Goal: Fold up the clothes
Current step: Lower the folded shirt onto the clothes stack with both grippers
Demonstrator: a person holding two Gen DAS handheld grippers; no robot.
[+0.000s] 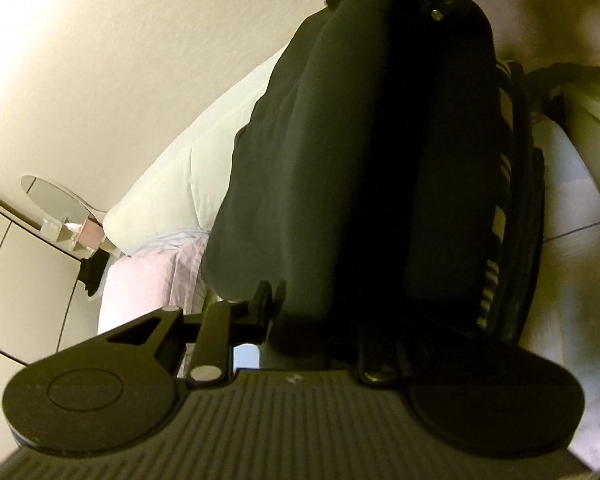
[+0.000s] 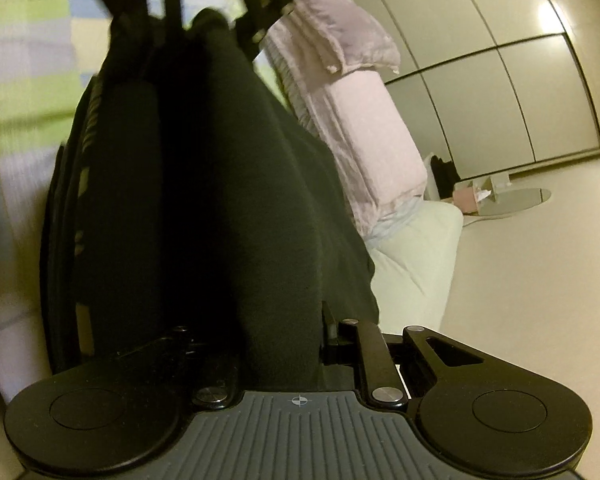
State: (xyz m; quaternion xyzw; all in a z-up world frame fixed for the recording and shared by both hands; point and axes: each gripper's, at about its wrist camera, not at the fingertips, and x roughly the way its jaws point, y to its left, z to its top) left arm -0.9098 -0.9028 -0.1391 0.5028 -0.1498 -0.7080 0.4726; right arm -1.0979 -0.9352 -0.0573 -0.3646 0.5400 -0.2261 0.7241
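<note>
Dark garment [image 1: 340,160] hangs stretched between the two tools, each clamped narrow on a bunched edge of it. In the left wrist view the cloth fills the gap of the left tool [image 1: 320,312] and runs away to the far tool at the top; the right wrist view mirrors this, with the right tool [image 2: 276,344] holding the fabric. A striped lining or label shows along one edge. The garment sits above the bed [image 1: 172,184], just beside the pink folded bedding [image 2: 364,128]. To lay it well, I judge both tools should lower together, keeping the span taut and level, so the cloth lands flat on the bed without creasing before either grip loosens.
</note>
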